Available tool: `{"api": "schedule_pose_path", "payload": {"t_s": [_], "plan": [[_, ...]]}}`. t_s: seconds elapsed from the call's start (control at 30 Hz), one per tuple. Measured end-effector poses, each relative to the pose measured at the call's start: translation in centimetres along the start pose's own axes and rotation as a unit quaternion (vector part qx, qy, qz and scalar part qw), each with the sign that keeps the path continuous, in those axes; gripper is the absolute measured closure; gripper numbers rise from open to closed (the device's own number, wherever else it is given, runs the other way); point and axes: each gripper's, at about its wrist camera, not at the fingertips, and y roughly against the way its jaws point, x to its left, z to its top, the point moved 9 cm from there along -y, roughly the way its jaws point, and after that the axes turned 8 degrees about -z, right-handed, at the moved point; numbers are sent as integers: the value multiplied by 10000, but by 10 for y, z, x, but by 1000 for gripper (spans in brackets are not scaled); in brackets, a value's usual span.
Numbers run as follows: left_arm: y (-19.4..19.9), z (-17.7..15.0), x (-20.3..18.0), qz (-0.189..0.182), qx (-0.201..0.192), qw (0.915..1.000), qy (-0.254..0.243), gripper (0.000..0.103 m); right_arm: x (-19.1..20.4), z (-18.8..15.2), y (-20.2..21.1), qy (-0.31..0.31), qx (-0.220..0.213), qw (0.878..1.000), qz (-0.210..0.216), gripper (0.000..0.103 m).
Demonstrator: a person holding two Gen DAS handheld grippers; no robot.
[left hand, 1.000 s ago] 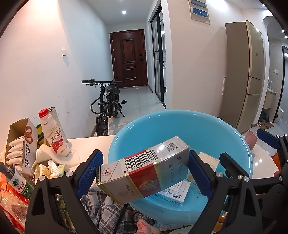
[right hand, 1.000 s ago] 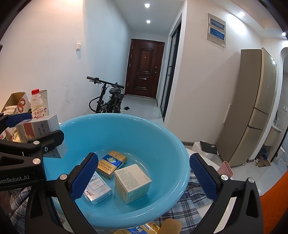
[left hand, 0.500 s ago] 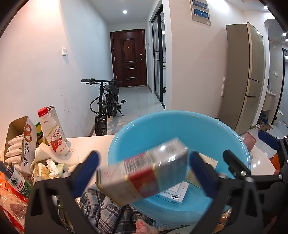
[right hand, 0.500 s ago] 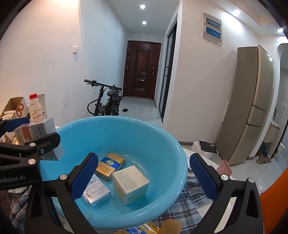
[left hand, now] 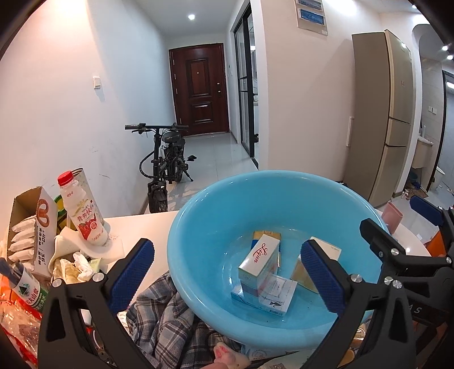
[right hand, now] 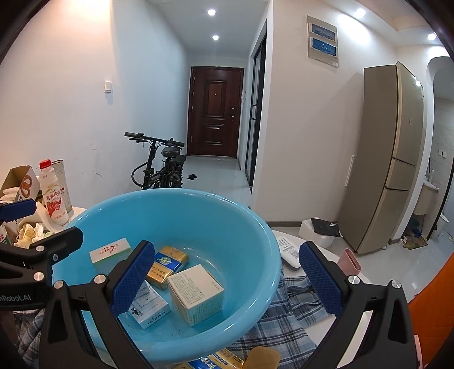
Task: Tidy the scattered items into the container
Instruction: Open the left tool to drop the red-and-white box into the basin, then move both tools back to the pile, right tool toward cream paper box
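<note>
Cardboard, light and stiff, the white Liqun box [left hand: 259,262] lies tilted in the blue basin [left hand: 198,215] atop other packs; grip across its broad faces. Left gripper [left hand: 227,272] has just opened, empty; right gripper [right hand: 224,279] seemingly gapes empty too.

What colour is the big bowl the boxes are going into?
Light blue. The bowl shows best in the right wrist view.

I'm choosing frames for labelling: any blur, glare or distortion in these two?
Left wrist view: sharp, fisheye bends the fridge and walls, dark corner vignetting, the ceiling light blooms slightly. Right wrist view: equally sharp, same bending, mild sheen on the blue basin.
</note>
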Motion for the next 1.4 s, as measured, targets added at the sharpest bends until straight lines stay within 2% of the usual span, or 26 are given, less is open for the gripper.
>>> {"api": "schedule_pose_path", "payload": {"t_s": [0.27,0.47,0.7,0.8,0.93,1.07,1.4], "plan": [[7,4,-2,-78,-65,9999,-35,0,-17,1,10,-87,95,9997,224,0],[11,6,-4,-149,-84,9998,-65,0,-39,-19,35,230,223,9988,357,0],[11,6,-4,-155,-81,9998,-69,0,-55,-98,71,923,727,9910,642,0],[10,5,-7,-165,-50,9998,-104,0,-60,-134,75,1041,1070,9865,667,0],[8,2,-12,-149,-5,9997,-209,0,-61,-163,71,1174,1297,9826,624,0],[7,0,-17,-142,20,9995,-292,0,-58,-173,71,1089,1339,9812,865,0],[5,-1,-18,-139,62,9994,-308,0,-37,-180,71,1343,1348,9760,1060,0]]}}
